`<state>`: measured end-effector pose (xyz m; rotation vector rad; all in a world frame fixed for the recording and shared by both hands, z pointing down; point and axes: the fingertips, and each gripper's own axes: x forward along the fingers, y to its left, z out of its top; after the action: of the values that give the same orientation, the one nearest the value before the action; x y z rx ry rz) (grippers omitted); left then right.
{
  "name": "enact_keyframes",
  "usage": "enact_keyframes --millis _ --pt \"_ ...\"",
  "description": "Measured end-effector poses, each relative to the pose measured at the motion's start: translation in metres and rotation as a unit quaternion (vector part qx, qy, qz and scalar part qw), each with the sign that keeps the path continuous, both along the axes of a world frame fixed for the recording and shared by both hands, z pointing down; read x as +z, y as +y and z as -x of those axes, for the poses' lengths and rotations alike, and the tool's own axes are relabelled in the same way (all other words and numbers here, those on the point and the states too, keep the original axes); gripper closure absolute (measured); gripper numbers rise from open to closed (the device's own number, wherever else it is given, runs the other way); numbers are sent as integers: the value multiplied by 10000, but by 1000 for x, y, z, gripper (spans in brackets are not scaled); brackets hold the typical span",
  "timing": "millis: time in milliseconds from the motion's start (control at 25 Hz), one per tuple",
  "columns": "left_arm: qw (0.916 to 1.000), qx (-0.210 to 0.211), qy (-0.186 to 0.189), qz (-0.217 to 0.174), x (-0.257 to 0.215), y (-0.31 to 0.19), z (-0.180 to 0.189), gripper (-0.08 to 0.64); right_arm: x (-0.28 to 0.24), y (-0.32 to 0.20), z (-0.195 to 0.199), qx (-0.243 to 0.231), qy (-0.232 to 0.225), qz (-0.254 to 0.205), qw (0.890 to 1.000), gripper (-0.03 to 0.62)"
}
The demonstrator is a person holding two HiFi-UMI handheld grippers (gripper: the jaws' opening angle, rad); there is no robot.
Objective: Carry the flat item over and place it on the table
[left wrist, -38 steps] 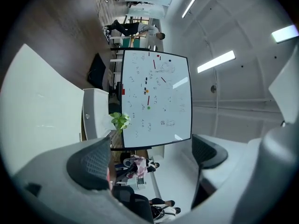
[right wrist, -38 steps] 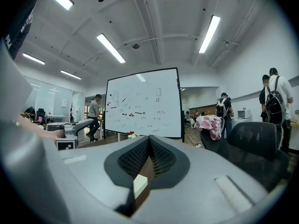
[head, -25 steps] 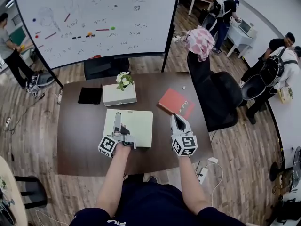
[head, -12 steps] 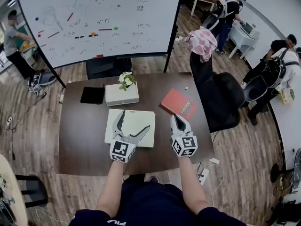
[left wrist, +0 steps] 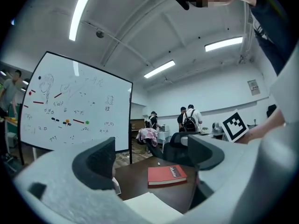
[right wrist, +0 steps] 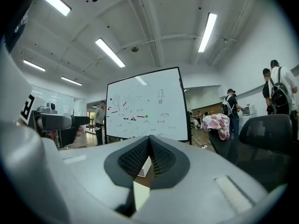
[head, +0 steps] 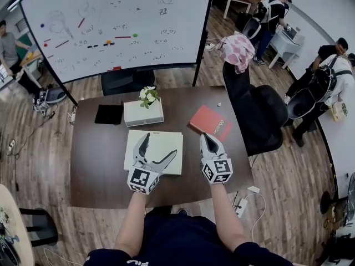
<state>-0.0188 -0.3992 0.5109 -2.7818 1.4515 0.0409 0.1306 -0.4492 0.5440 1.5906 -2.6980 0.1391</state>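
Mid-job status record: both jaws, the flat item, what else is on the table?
left gripper: jaws open, just been closing slightly, nothing between them, over the flat item
right gripper: jaws shut, empty, right of the flat item
flat item: pale, lying on the table
also there: red book, white box with flowers, black pad

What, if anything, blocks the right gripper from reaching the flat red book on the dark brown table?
Probably nothing, so yes: the right gripper is close beside the flat red book, with nothing between them on the dark brown table. Its jaws are shut, so they'd need opening.
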Motion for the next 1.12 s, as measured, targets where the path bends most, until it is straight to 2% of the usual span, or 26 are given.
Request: enact_keyframes --millis 80,200,360,480,600,800,1120 --pt "9998 -202 24 -35 -1 -1 9 164 1 0 2 -9 0 2 10000 591" --pt "9982 -601 54 -34 -2 -3 24 553 0 1 5 -28 -8 -1 10000 591" --pt "9962 -826 -118 233 7 -8 30 563 -3 2 5 -30 -13 -41 10000 591" --pt "9948 -950 -15 367 9 -12 37 563 -4 2 7 -34 -45 -50 10000 590" --pt "9944 -998 135 322 6 -13 40 563 -6 5 10 -72 29 -117 9999 586" --pt "9939 -1040 15 354 9 -13 39 563 -6 6 7 -53 -12 -91 9999 586" --pt "9940 -1054 82 292 9 -13 43 563 -14 9 4 -135 -237 -194 9994 588"
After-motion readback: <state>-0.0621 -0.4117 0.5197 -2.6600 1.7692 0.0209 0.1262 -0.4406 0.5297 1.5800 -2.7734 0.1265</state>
